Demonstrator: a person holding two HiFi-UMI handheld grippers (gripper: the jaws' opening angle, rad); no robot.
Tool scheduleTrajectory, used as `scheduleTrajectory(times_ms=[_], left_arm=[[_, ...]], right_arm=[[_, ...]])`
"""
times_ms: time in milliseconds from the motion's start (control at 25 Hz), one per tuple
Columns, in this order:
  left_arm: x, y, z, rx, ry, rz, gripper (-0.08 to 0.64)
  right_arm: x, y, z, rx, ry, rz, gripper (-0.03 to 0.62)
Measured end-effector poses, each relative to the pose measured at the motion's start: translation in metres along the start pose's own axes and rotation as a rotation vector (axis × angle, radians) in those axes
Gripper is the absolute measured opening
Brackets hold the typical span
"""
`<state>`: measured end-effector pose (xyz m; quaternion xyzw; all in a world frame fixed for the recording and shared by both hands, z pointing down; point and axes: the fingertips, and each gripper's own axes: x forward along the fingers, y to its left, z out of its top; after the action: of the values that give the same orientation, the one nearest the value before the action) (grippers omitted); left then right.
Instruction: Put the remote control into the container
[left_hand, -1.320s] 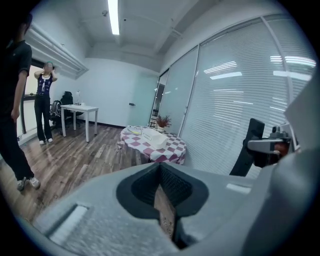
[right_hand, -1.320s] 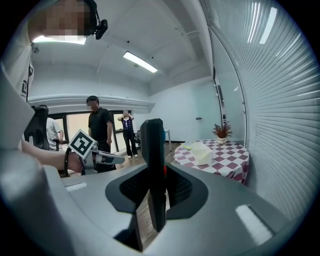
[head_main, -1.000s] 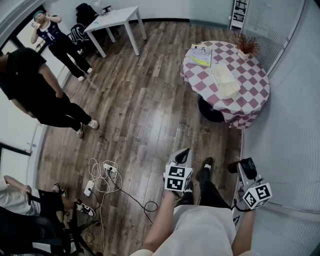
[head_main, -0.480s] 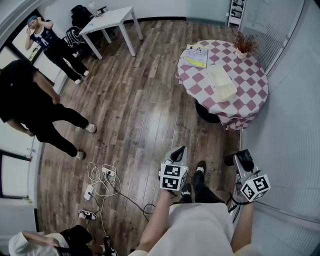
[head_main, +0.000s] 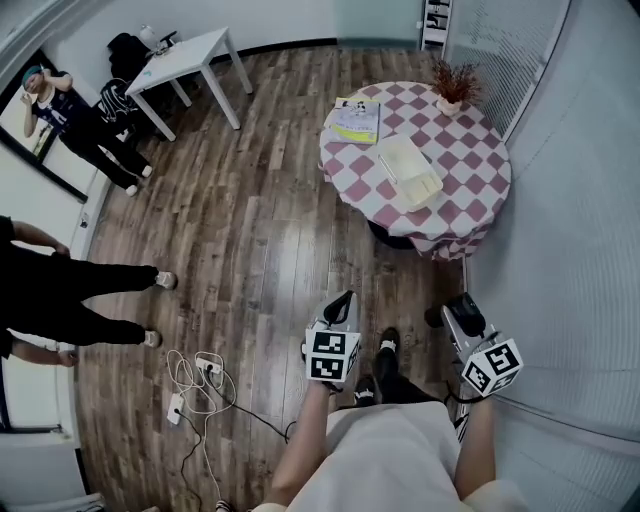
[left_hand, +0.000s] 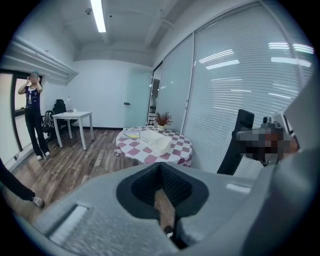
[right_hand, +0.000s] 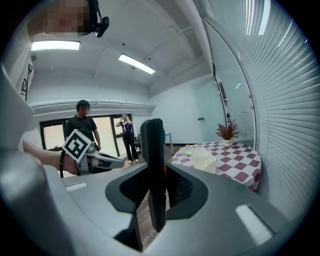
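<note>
A round counter under a red-and-white checked cloth is seen, and a cream rectangular plastic container is set near its middle. Well short of the counter, over the wooden floor, the left gripper is held empty, its jaws only narrowly parted. Equally far from the counter, the right gripper is clamped on a slim black remote control, which is held upright and edge-on.

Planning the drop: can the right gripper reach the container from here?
Probably not yet: the right gripper, holding the remote control, is well short of the container on the table; only bare floor lies between.
</note>
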<state>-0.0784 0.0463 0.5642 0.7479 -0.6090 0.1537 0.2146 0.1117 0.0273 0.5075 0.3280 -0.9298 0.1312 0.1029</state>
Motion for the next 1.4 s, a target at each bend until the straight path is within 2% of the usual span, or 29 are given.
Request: scheduleTrajectory(times_ms=[560, 920, 1400], left_arm=[[0.057, 0.004, 0.037, 0.029, 0.028, -0.005, 0.006], [0.084, 0.004, 0.042, 0.029, 0.058, 0.005, 0.006], [0.107, -0.006, 0.071, 0.073, 0.065, 0.055, 0.006]], right_arm=[[0.044, -0.046, 0.018, 0.027, -0.005, 0.03, 0.08], [0.066, -0.075, 0.02, 0.048, -0.005, 0.065, 0.081], [0.07, -0.125, 0.025, 0.083, -0.041, 0.112, 0.081]])
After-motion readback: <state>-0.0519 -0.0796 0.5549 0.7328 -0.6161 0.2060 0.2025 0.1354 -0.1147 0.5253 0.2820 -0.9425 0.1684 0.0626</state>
